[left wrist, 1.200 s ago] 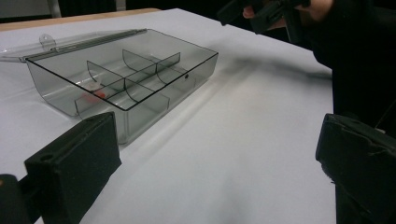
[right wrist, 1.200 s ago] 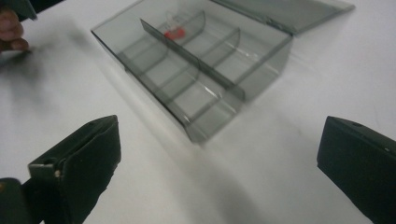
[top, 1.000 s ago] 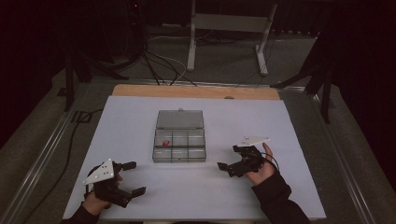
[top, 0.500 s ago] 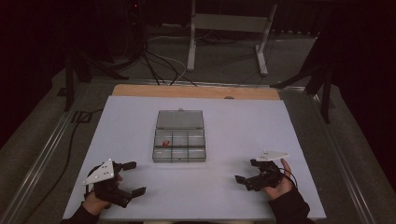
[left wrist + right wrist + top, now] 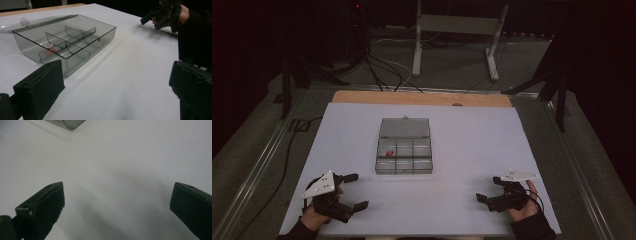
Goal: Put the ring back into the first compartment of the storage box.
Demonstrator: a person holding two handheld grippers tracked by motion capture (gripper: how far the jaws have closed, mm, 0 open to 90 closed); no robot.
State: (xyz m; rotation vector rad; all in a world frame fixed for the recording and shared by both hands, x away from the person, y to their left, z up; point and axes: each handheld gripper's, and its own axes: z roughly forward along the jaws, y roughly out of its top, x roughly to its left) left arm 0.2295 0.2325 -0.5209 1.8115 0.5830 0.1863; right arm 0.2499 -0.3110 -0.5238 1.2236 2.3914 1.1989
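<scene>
**Open box on a white table, both grippers empty**

Here, the high view shows a white table (image 5: 462, 150) in a dark room with metal stands behind. A clear plastic box (image 5: 404, 152), lid flat open, sits mid-table, a small red piece (image 5: 388, 153) in one compartment. No writing is readable. The left gripper (image 5: 354, 191) and right gripper (image 5: 488, 188) rest near the front edge, well apart from the box.

The left gripper view shows its jaws spread wide, the box (image 5: 65, 42) just ahead.

The right gripper view shows jaws wide apart over bare table.

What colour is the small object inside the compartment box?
Red; the small object shows best in the high view.
</scene>
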